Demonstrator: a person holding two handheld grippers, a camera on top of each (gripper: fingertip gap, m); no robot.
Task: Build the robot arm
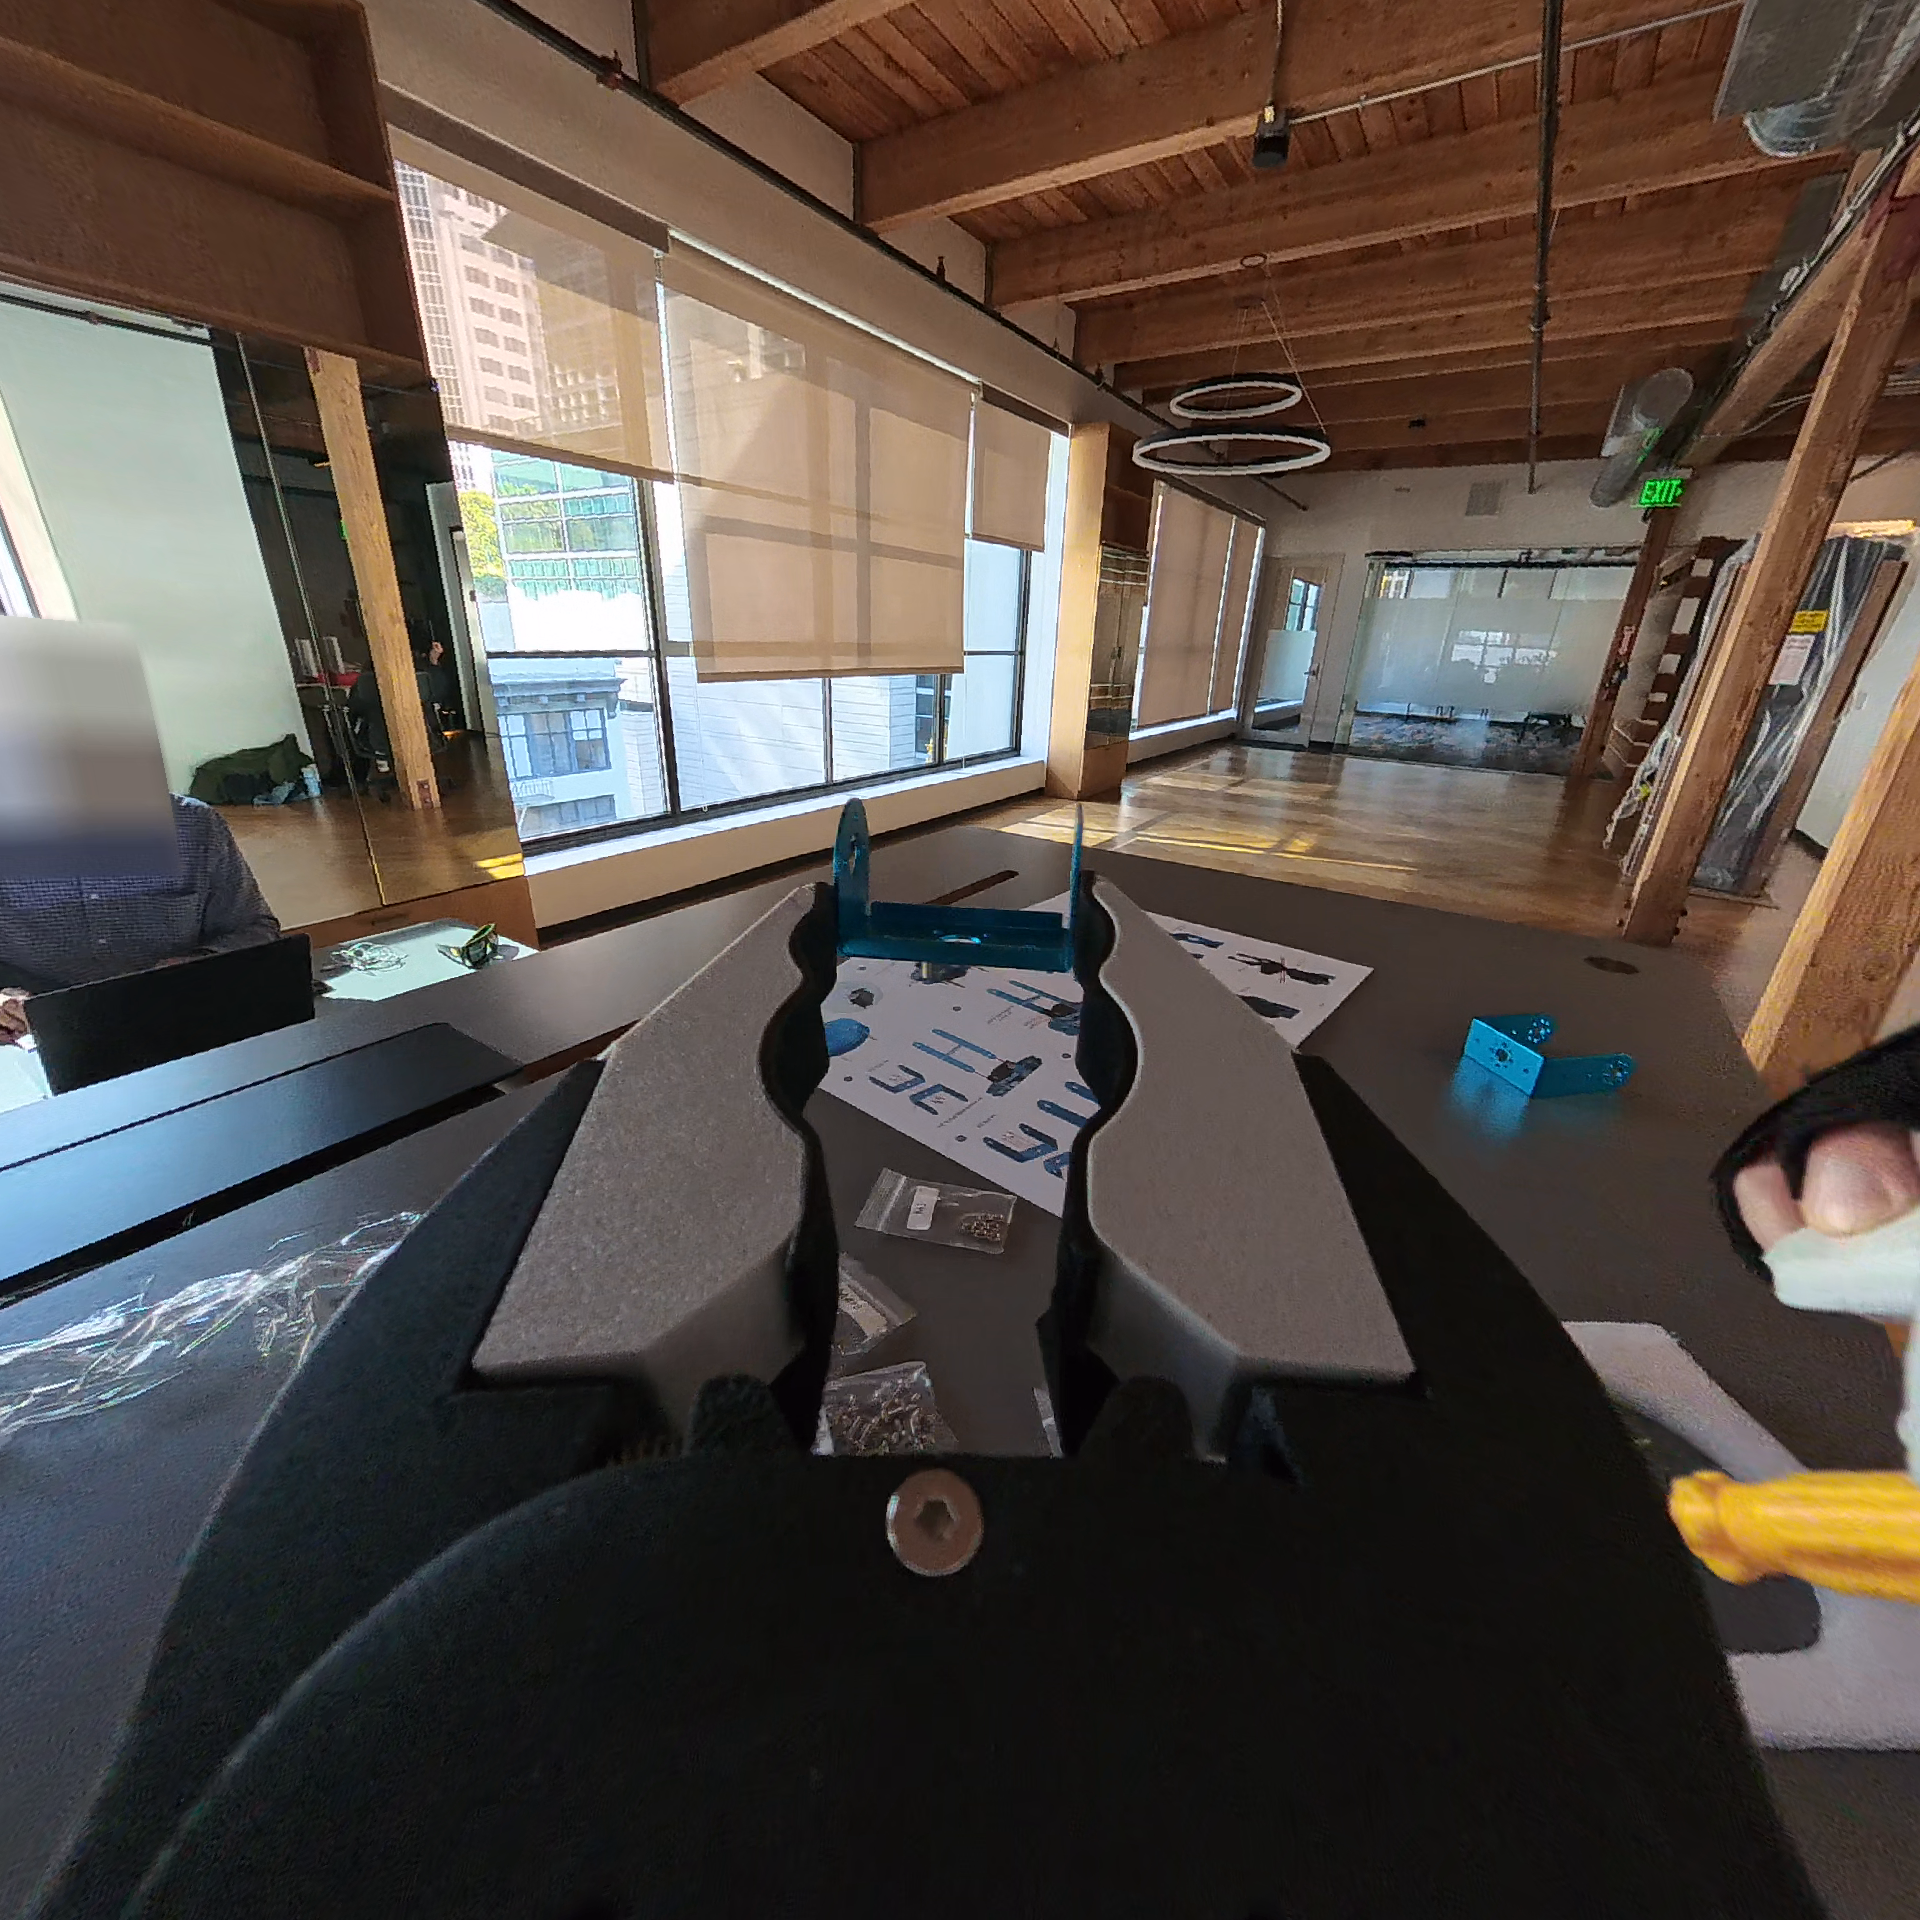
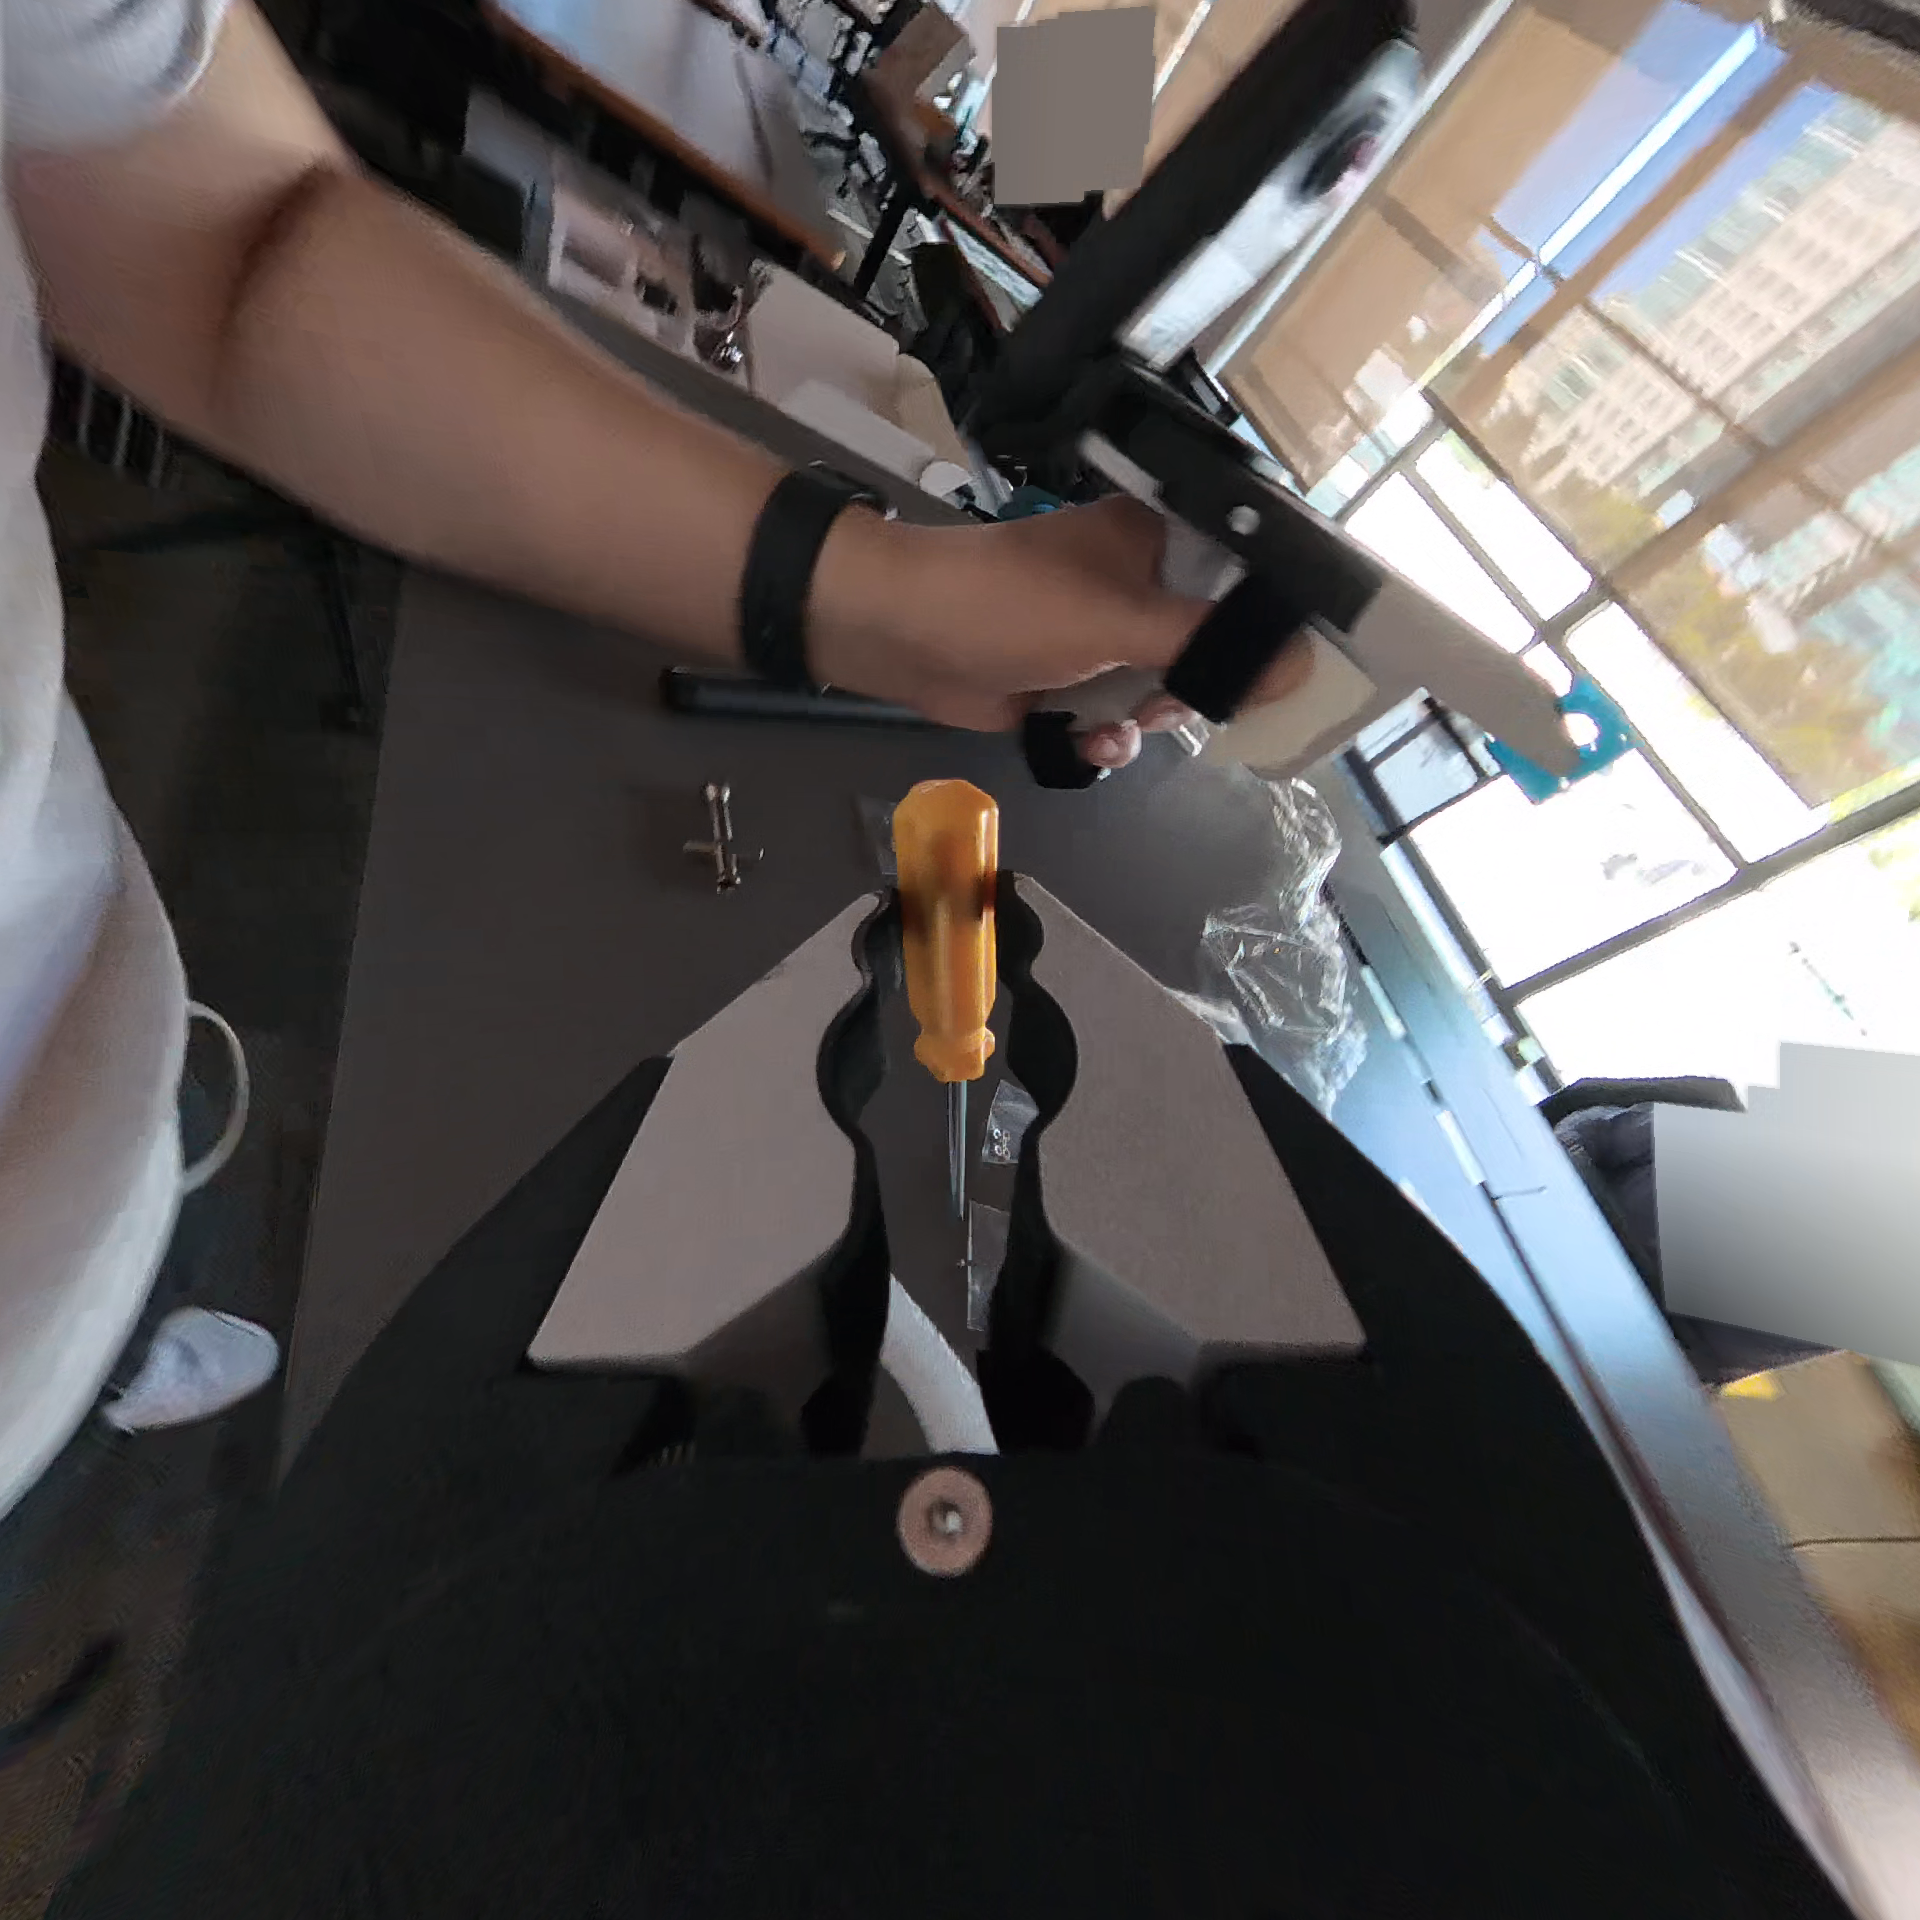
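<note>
My left gripper (image 1: 956, 914) is raised, closed on a blue U-bracket (image 1: 951, 914). My right gripper (image 2: 945, 914) clamps a screwdriver's yellow handle (image 2: 948, 935), tilted sideways, nearer me.

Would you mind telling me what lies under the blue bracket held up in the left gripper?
Under the blue U-shaped bracket, clamped at the left gripper fingertips, a printed parts sheet lies on the dark table. The fingers cover much of the sheet.

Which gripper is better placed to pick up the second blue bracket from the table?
Neither is free. The left gripper clamps a blue U bracket; the right gripper clamps the yellow screwdriver. The second blue bracket lies toward the right.
</note>
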